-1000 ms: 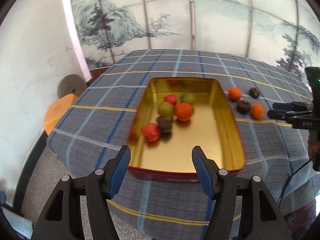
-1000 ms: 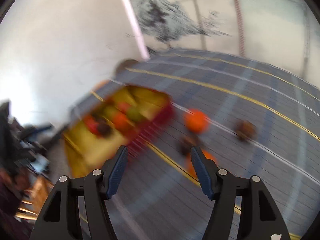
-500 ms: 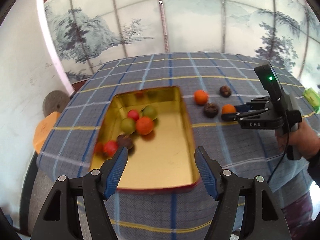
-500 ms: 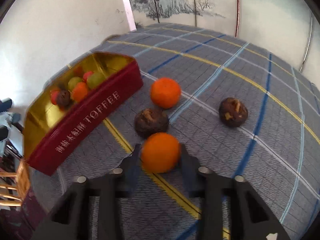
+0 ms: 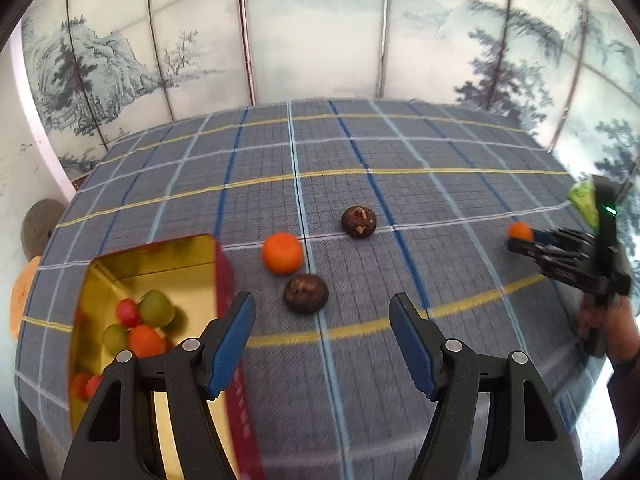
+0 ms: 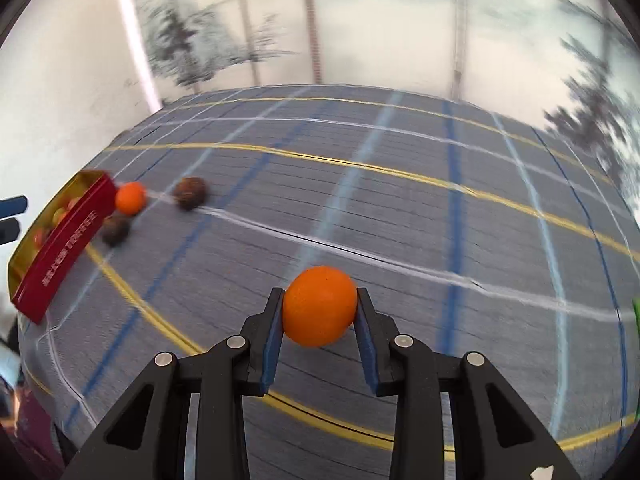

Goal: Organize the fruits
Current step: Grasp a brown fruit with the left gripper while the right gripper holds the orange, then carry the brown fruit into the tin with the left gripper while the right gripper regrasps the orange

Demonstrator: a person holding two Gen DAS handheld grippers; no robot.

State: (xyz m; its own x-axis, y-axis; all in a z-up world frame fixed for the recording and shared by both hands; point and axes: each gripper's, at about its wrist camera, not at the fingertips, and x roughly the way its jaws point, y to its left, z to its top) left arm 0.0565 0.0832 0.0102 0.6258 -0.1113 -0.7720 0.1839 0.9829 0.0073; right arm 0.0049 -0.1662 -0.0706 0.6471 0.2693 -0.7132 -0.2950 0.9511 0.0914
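Tin [image 5: 104, 280] at 8 o'clock, left wrist view, holds mixed fruits [image 5: 138, 322]. Left gripper [image 5: 322, 330] spread, grasping nothing. Second orange [image 5: 282, 253], two brown fruits [image 5: 306, 293] on cloth [image 5: 400, 200]. Right gripper [image 6: 318, 330] clenched on orange [image 6: 319, 306], 6 o'clock, right wrist view.

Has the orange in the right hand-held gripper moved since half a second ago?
Yes. The orange, clamped in the right hand-held gripper, has gone rightward, far from the toffee tin and the dark fruit it lay beside.

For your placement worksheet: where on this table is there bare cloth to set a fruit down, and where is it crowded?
Bare: the cloth behind the far brown fruit, and between it and the right tongs. Crowded: beside the tin, where the orange and near brown fruit cluster.
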